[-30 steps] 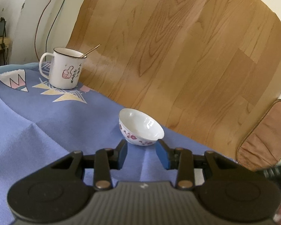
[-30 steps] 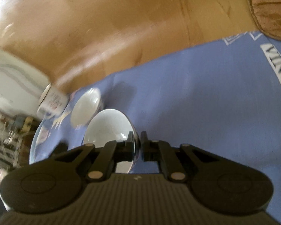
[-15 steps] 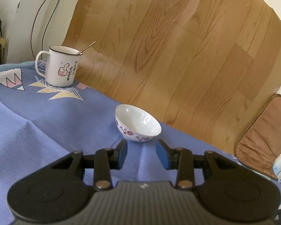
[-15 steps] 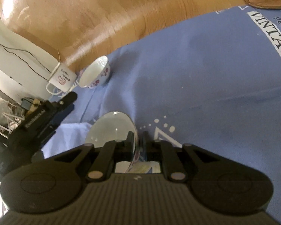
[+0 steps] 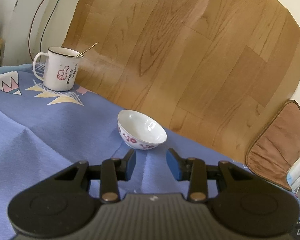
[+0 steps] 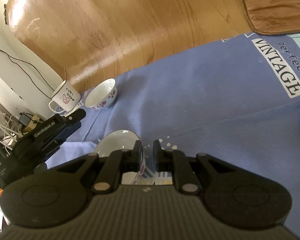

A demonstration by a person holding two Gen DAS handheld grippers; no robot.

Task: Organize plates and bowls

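Bowl [image 6: 118, 144] beside "GenRobot.AI" left tool [image 6: 78, 120]; "perfect VINTAGE" cloth [image 6: 279, 68]

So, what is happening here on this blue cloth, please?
A person is tidying bowls with two handheld claws. The right claw has the rim of a white flowered bowl between its jaws, low over the blue tablecloth, and the jaws are opening. The left claw is open and holds nothing; it points at a second flowered bowl standing on the cloth near an enamel mug with a spoon in it.
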